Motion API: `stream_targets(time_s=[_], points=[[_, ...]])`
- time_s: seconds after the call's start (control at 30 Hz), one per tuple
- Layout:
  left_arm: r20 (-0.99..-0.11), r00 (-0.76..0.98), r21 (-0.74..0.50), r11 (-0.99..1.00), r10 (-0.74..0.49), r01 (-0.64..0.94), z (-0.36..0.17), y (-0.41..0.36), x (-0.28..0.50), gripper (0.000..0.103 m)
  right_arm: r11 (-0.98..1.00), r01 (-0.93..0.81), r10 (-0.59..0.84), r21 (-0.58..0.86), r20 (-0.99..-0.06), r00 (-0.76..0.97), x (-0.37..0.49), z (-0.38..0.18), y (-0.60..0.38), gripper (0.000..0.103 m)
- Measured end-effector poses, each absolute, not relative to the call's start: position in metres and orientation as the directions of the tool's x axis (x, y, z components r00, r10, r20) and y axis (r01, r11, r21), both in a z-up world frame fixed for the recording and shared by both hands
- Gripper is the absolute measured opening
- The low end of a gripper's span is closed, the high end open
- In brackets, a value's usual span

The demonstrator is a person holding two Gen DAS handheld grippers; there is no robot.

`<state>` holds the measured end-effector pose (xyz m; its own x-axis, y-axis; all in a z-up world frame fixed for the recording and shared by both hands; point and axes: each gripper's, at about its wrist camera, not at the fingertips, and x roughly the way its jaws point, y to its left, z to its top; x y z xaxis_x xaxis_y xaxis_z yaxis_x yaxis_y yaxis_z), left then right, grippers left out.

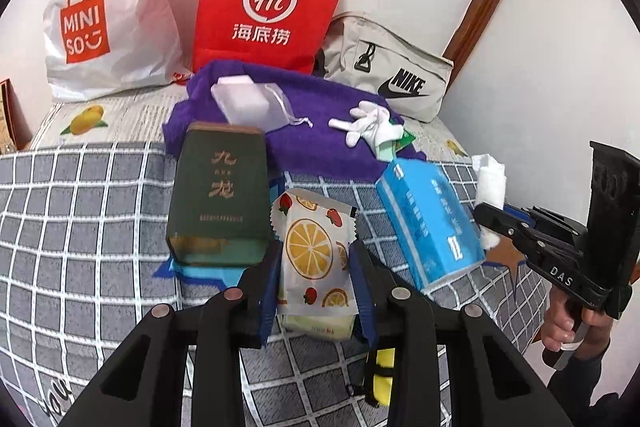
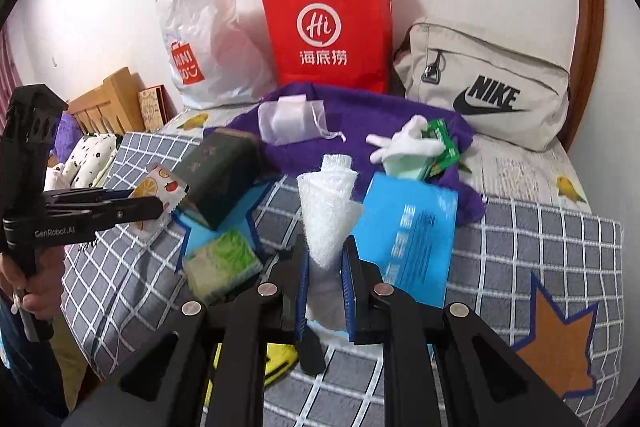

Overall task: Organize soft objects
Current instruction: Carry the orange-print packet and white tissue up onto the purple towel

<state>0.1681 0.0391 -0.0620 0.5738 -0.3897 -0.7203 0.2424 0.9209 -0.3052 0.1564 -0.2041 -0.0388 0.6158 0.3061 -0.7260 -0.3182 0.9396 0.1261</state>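
Observation:
My left gripper (image 1: 316, 259) is shut on a fruit-print tissue pack (image 1: 314, 251), held above the checked bed cover; it also shows in the right wrist view (image 2: 160, 195). My right gripper (image 2: 325, 259) is shut on a rolled white mesh cloth (image 2: 328, 211), seen from the left wrist view (image 1: 491, 183) too. A blue tissue pack (image 1: 432, 219) lies between them. A purple towel (image 1: 320, 99) behind carries a white pouch (image 1: 248, 103), a white glove (image 1: 368, 125) and a green packet (image 2: 442, 143).
A dark green box (image 1: 220, 191) stands left of centre on blue cloth. A green-patterned sponge-like pack (image 2: 222, 263) lies below it. A Miniso bag (image 1: 100, 19), red paper bag (image 1: 268, 3) and Nike pouch (image 1: 392, 75) line the wall. A wooden headboard (image 2: 108, 103) is left.

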Motion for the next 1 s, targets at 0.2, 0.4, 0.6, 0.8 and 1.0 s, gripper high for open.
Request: stream_targets(time_s=[0.2,0.4,0.6,0.8,1.0], points=[[-0.717,0.586,-0.298,0.926,-0.378,0.232,-0.050,0.041,0.188,0.032,0.941,-0.314,0.303,0.121,-0.714,0.631,0.180,-0.026,-0.206,0.015],[-0.719,0.600,-0.279,0.936,-0.352,0.215,-0.041,0.045,0.213,0.032,0.946,-0.304,0.294,0.116,-0.708,0.643,0.207,-0.019,-0.210,0.015],[-0.726,0.617,-0.231,0.953,-0.303,0.196,-0.034,0.044,0.241,0.032,0.948,-0.296,0.290,0.118,-0.708,0.644,0.235,-0.017,-0.212,0.015],[-0.740,0.612,-0.208,0.960,-0.279,0.186,-0.033,0.041,0.276,0.032,0.947,-0.292,0.296,0.133,-0.715,0.634,0.271,-0.022,-0.212,0.015],[-0.748,0.599,-0.201,0.958,-0.285,0.204,-0.033,0.031,0.310,0.032,0.946,-0.297,0.298,0.134,-0.721,0.626,0.305,-0.025,-0.211,0.015]])
